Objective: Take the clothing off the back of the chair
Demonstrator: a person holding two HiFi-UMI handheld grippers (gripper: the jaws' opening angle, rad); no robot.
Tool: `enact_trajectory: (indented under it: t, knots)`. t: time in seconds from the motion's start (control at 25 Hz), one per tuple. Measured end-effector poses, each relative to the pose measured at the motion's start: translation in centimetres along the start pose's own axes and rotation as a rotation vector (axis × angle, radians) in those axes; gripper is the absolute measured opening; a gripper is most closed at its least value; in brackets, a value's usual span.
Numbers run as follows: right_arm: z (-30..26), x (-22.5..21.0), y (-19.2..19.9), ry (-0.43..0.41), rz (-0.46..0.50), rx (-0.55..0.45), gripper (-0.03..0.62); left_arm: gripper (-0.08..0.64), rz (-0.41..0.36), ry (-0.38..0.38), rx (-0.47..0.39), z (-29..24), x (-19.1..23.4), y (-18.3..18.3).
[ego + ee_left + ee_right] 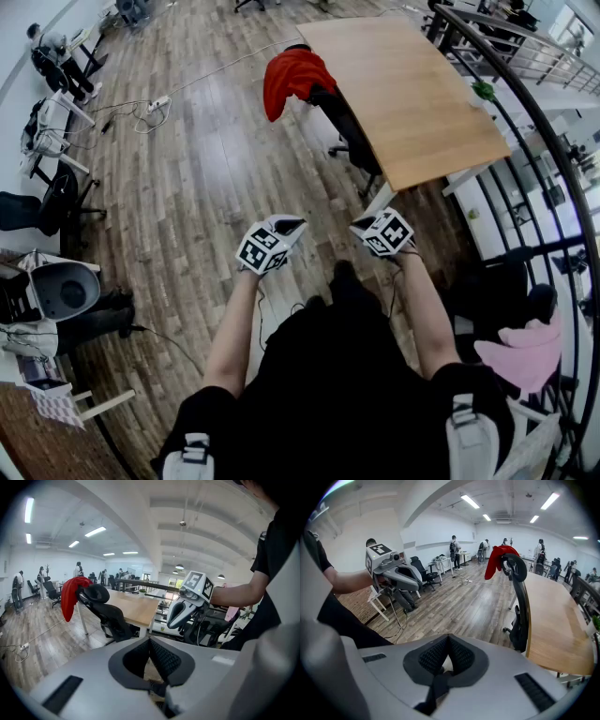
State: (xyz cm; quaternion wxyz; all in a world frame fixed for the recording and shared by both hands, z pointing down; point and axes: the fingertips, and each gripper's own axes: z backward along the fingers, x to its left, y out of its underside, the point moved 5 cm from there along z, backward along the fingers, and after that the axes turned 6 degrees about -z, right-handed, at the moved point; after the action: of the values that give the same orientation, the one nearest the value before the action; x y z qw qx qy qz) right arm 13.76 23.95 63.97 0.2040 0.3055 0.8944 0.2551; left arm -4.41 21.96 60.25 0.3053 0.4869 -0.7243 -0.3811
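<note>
Red clothing (291, 77) hanging over the back of the black chair (345, 122), right by the wooden table (422, 94).
Well apart from the left gripper (287, 228) and right gripper (364, 228), side by side above the wooden floor (206, 187). Fingers squeezed tight together on both, holding nothing.

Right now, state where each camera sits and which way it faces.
Head view: on the head, looking steeply down at floor, desk and chair with red garment; forearms, left gripper and right gripper show.
Left gripper view: on the left gripper, along its shut jaws toward the chair; right gripper and arm show.
Right gripper view: on the right gripper, along its shut jaws toward the chair; left gripper and arm show.
Shared: both gripper views show the garment on the chair.
</note>
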Motion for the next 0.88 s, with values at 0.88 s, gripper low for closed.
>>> enact_trajectory:
  t: [0.88]
  knots:
    - [-0.6, -0.9, 0.9, 0.008, -0.090, 0.047, -0.002, 0.003, 0.010, -0.017, -0.027, 1.3, 1.8, 0.0]
